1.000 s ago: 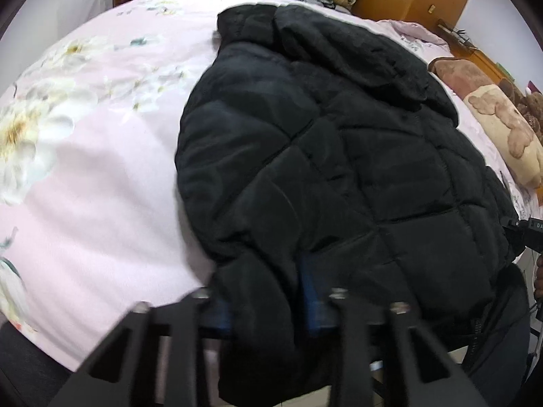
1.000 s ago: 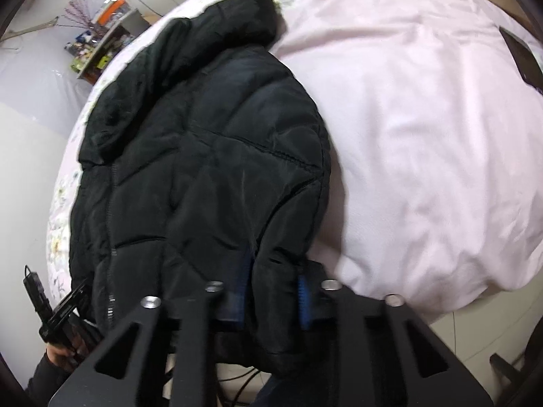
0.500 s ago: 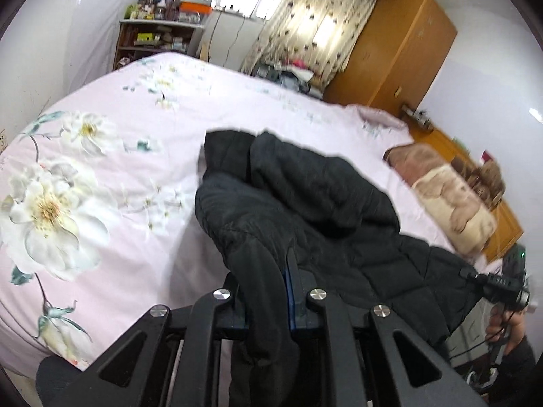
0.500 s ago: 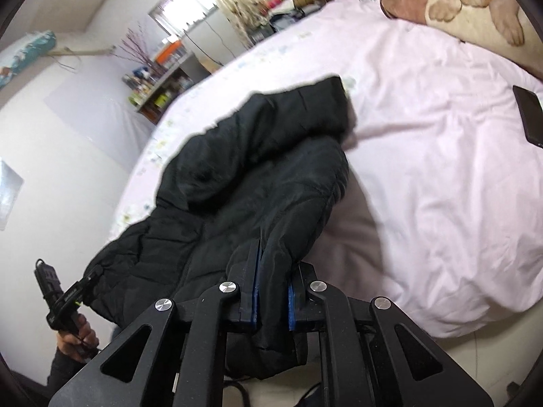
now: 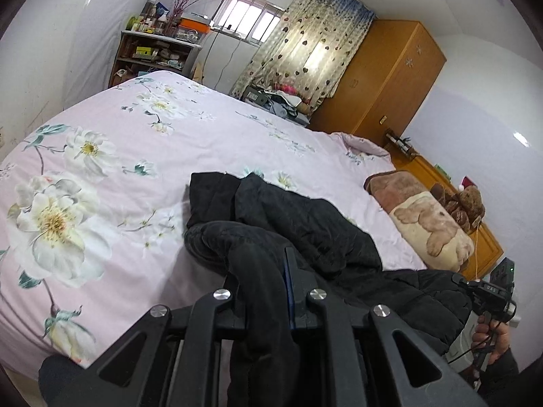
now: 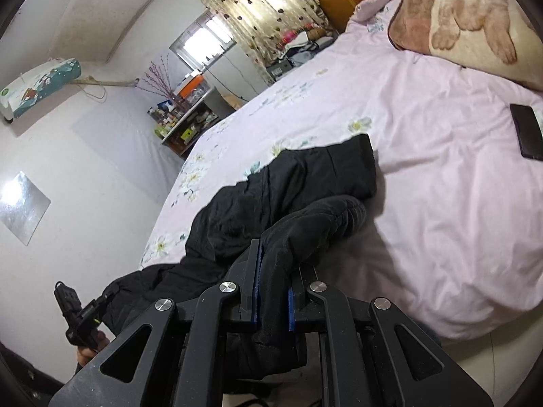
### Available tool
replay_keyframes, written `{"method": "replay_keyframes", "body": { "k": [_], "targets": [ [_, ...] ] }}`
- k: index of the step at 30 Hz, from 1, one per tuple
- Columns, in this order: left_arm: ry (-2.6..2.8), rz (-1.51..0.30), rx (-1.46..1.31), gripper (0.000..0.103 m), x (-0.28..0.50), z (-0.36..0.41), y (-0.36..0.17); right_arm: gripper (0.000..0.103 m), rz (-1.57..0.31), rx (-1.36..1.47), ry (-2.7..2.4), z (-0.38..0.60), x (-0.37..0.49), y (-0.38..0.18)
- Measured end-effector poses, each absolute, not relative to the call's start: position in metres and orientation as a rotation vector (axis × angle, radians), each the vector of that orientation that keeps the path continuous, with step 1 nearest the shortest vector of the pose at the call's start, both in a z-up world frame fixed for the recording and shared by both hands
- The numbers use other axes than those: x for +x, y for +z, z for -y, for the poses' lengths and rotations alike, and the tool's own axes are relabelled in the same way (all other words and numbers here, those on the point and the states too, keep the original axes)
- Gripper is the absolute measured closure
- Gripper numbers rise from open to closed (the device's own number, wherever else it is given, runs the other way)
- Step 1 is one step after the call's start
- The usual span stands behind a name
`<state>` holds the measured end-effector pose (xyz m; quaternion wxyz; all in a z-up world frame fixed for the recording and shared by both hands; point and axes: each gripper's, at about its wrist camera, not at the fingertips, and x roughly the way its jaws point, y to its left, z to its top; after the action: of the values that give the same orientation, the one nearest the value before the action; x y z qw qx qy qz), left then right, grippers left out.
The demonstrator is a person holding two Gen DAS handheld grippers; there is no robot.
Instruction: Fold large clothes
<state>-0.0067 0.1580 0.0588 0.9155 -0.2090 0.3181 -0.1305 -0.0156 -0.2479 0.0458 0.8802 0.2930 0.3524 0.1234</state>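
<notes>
A black quilted puffer jacket [image 5: 298,224] lies on a pink floral bed [image 5: 112,156], its hood end resting farthest away. My left gripper [image 5: 268,271] is shut on one corner of the jacket's bottom hem, held up off the bed. The right wrist view shows the same jacket [image 6: 298,190], with my right gripper [image 6: 275,271] shut on the other hem corner and also raised. Fabric hangs down between and below each pair of fingers. The jacket's near part is lifted and sags between the two grippers.
A bear-print pillow [image 5: 431,227] and teddy bears [image 5: 465,203] sit at the bed's right side. A dark phone [image 6: 526,132] lies on the sheet. A wooden wardrobe [image 5: 383,81], curtain [image 5: 305,44] and cluttered shelf [image 5: 152,51] stand behind the bed. A person's hand [image 5: 492,335] holds the other gripper.
Both grippers closed on the jacket's hem and rose, lifting its near edge off the bed. The views tilted up from the bed to show the room.
</notes>
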Motion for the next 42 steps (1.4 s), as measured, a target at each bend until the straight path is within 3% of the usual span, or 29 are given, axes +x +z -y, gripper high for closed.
{"method": "replay_keyframes", "body": {
  "k": [9, 17, 28, 34, 37, 39, 42],
  "targets": [
    [-0.249, -0.621, -0.508, 0.088, 0.06, -0.166, 0.069, 0.091, -0.67, 0.641, 0.233, 0.257, 0.051, 0.064],
    [-0.196, -0.672, -0.553, 0.088, 0.173, -0.169, 0.049, 0.091, -0.716, 0.659, 0.184, 0.259, 0.154, 0.059],
    [-0.106, -0.881, -0.542, 0.084, 0.279, -0.162, -0.046, 0.086, -0.963, 0.663, 0.065, 0.257, 0.278, -0.03],
    [-0.144, -0.928, -0.577, 0.08, 0.296, -0.163, -0.055, 0.082, -1.016, 0.733, 0.063, 0.264, 0.297, -0.056],
    [-0.206, -0.917, -0.621, 0.07, 0.296, -0.171, -0.043, 0.07, -1.01, 0.769, 0.103, 0.269, 0.296, -0.044],
    [-0.243, -0.889, -0.658, 0.058, 0.293, -0.177, -0.034, 0.045, -0.954, 0.827, 0.162, 0.276, 0.291, -0.034],
    [-0.266, -0.855, -0.713, 0.047, 0.286, -0.182, -0.022, 0.038, -0.858, 0.863, 0.178, 0.284, 0.278, -0.019]
  ]
}}
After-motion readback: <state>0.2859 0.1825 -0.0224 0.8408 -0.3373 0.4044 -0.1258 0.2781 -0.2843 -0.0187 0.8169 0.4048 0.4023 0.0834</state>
